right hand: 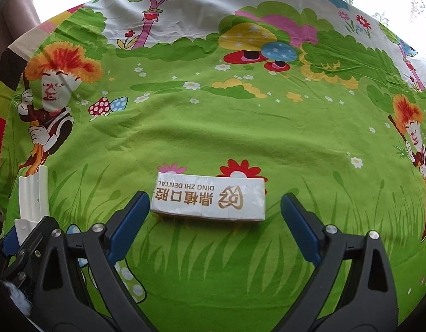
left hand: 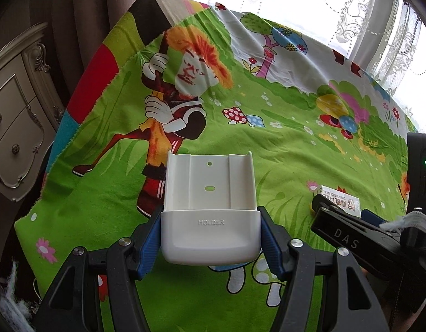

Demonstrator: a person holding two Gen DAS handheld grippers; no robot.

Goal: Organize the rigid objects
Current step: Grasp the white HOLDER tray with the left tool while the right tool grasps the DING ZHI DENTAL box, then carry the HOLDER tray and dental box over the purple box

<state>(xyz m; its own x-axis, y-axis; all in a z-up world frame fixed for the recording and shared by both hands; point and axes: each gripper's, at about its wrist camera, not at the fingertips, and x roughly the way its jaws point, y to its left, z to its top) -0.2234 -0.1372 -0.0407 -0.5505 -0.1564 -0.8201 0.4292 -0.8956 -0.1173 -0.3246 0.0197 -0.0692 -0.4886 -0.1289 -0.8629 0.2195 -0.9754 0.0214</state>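
Note:
A white plastic holder (left hand: 210, 210) marked HOLDER sits between the blue pads of my left gripper (left hand: 210, 238), which is shut on its lower sides just above the cartoon-print cloth (left hand: 282, 144). In the right wrist view the same holder (right hand: 33, 196) shows edge-on at the far left, with the left gripper's black frame below it. A white dental box (right hand: 208, 199) with gold lettering lies flat on the cloth (right hand: 213, 116). My right gripper (right hand: 213, 215) stands open, one pad on each side of the box, touching neither end. The box (left hand: 340, 197) also peeks out behind the right gripper's black finger in the left wrist view.
A cream carved drawer cabinet (left hand: 16, 116) stands left of the cloth-covered surface. Brown curtains (left hand: 82, 13) hang behind it, and lace curtains (left hand: 379, 27) cover the bright window at the back. The cloth's left edge (left hand: 58, 149) drops off near the cabinet.

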